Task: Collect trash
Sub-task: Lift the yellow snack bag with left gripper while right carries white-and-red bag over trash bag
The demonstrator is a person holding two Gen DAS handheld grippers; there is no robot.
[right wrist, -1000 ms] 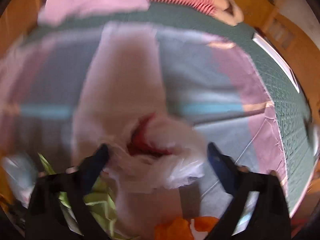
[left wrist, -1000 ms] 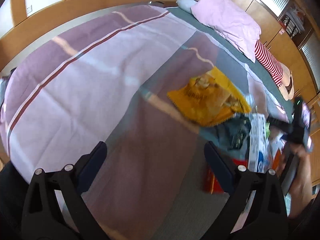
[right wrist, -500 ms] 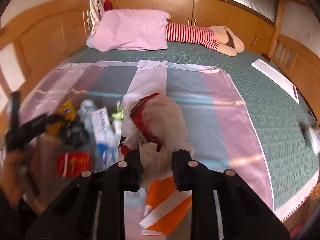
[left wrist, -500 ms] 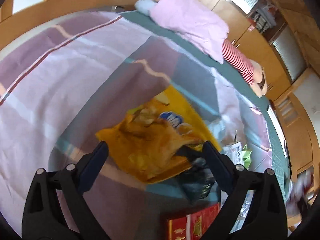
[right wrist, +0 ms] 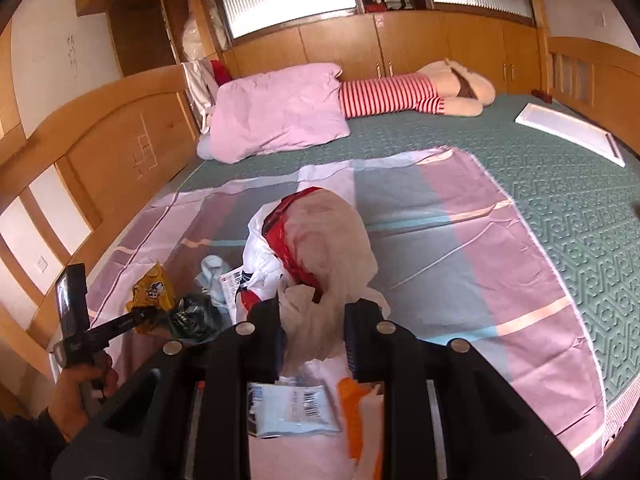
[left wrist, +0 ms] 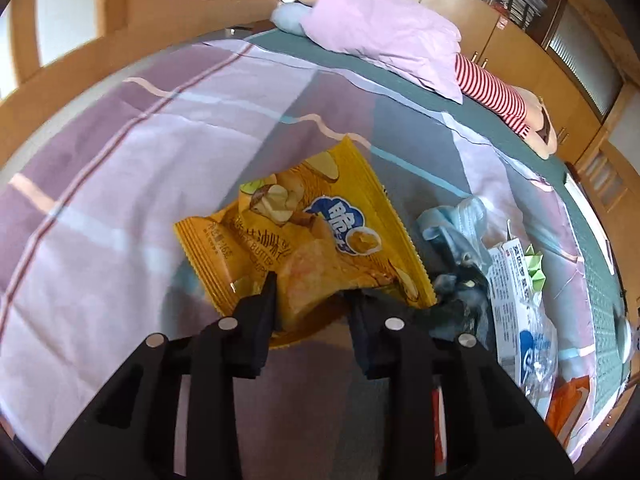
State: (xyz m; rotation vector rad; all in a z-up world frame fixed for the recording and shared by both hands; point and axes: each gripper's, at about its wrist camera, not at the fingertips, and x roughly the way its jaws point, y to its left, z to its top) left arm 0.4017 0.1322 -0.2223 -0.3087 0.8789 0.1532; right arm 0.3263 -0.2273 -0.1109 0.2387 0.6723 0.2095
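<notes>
On the bed's striped pink-and-grey sheet (left wrist: 132,168), the left gripper (left wrist: 310,300) is closing its jaws on the near edge of a crinkled yellow chip bag (left wrist: 312,232), beside other wrappers. The right gripper (right wrist: 310,320) pinches a thin white plastic bag with red print (right wrist: 320,236), bunched between its pads above the sheet.

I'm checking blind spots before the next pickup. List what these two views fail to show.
- Left wrist view: the near edge of the yellow chip bag is hidden by the closing left gripper.
- Left wrist view: the orange wrapper is cut off by the picture's rim.
- Right wrist view: the contents of the white plastic bag, gripped by the right gripper, are veiled by its film.
</notes>
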